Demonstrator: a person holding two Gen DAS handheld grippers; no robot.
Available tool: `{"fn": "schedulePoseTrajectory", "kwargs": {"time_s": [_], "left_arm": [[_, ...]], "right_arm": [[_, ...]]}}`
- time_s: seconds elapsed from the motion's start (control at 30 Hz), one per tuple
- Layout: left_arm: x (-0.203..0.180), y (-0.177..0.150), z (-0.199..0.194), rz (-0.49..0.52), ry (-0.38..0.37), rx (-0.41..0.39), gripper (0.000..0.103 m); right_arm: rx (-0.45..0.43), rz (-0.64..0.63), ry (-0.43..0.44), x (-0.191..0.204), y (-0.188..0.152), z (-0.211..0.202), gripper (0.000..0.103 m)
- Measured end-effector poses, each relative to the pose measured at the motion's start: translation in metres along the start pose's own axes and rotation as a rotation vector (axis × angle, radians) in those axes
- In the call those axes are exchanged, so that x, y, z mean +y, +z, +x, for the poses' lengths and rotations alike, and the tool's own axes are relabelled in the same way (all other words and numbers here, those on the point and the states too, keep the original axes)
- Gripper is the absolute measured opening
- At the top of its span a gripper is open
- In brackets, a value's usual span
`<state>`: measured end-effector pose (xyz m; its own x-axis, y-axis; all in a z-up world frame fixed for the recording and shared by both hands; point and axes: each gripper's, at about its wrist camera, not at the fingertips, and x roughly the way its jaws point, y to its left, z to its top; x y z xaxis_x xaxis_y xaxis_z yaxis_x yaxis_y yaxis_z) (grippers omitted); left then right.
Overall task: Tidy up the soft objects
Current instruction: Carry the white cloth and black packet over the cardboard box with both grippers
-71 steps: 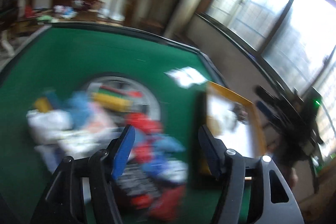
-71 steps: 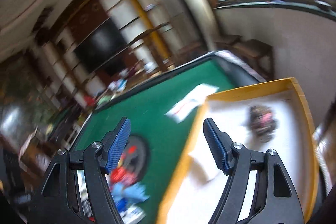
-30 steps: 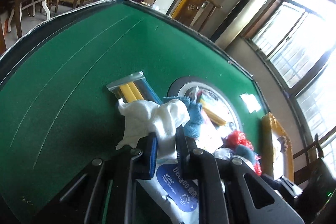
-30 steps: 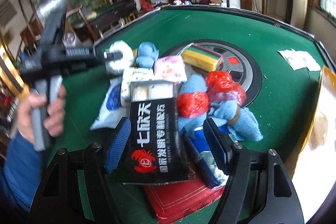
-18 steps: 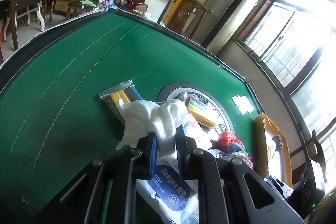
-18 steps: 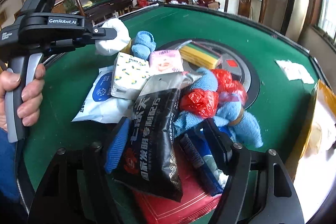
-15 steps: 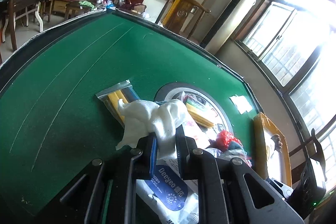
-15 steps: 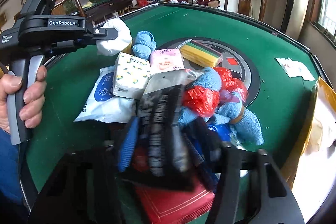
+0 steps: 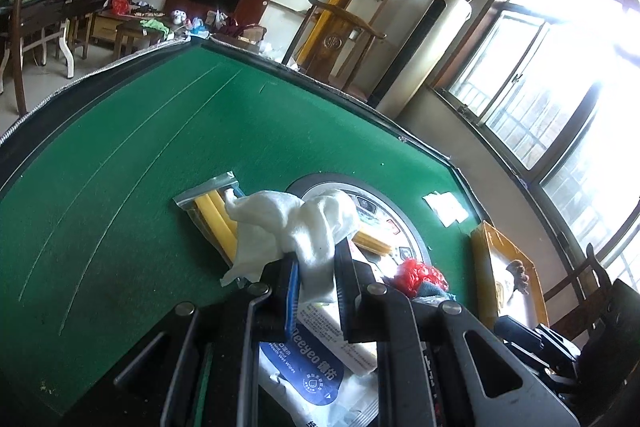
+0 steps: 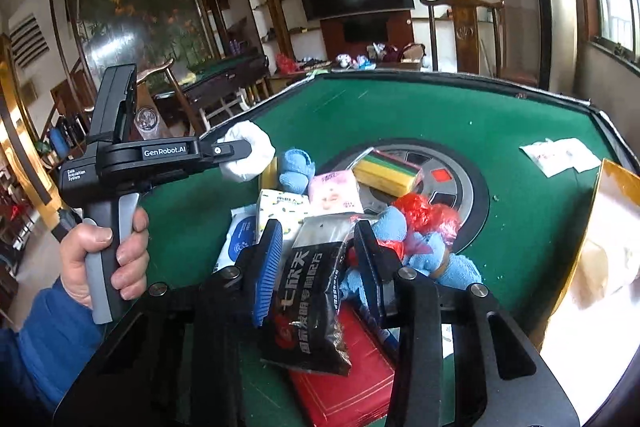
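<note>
Green felt table [image 10: 460, 115] with a round grey hub at its centre, carrying a heap of soft goods; yellow-rimmed tray [image 10: 616, 183] at the table's right edge, part of it overexposed; red flat packet [image 10: 344, 387] lying lowest at the near edge of the heap; black snack pouch [image 10: 312, 303] with white and red print, raised over the red packet between the pads of the right tool [image 10: 316, 267], whose jaws are closing with both pads pressed against the pouch's sides; blue towel [image 10: 424, 247] and red plastic bag [image 10: 428, 215] bundled just right of the pouch; wet-wipes pack [image 9: 316, 363] with a blue label beneath the left tool; white cloth [image 9: 296, 227] pinched in the fully closed left tool [image 9: 316, 283], held above the table at the heap's left side, its folds draping forward over a clear zip bag [image 9: 212, 211] of yellow sticks; a hand [image 10: 104, 259] in a blue sleeve grips the left tool's handle.
</note>
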<state>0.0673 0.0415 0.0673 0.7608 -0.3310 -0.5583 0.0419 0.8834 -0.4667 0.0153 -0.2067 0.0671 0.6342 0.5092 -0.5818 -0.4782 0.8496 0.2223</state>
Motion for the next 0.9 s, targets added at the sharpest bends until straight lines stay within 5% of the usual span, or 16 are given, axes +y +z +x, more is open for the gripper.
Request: {"fn": "schedulePoseTrajectory", "kwargs": {"time_s": [0.23, 0.33, 0.37, 0.63, 0.7, 0.9], "left_arm": [[0.0, -0.002, 0.005, -0.003, 0.01, 0.013, 0.015], [0.001, -0.001, 0.004, -0.007, 0.006, 0.013, 0.015], [0.001, -0.001, 0.005, -0.006, 0.009, 0.013, 0.015], [0.002, -0.001, 0.01, -0.023, 0.01, 0.031, 0.015], [0.002, -0.001, 0.008, -0.02, 0.012, 0.026, 0.015], [0.001, -0.003, 0.006, -0.02, 0.006, 0.028, 0.015]], "right_arm": [[0.142, -0.01, -0.052, 0.003, -0.007, 0.027, 0.039], [0.149, -0.057, -0.084, 0.015, -0.01, 0.029, 0.071], [0.142, -0.074, -0.1, 0.022, -0.011, 0.029, 0.075], [0.213, -0.17, -0.357, 0.055, -0.017, 0.056, 0.073], [0.223, -0.215, -0.449, 0.061, -0.024, 0.064, 0.047], [0.193, -0.166, -0.4, 0.046, -0.02, 0.043, 0.041]]}}
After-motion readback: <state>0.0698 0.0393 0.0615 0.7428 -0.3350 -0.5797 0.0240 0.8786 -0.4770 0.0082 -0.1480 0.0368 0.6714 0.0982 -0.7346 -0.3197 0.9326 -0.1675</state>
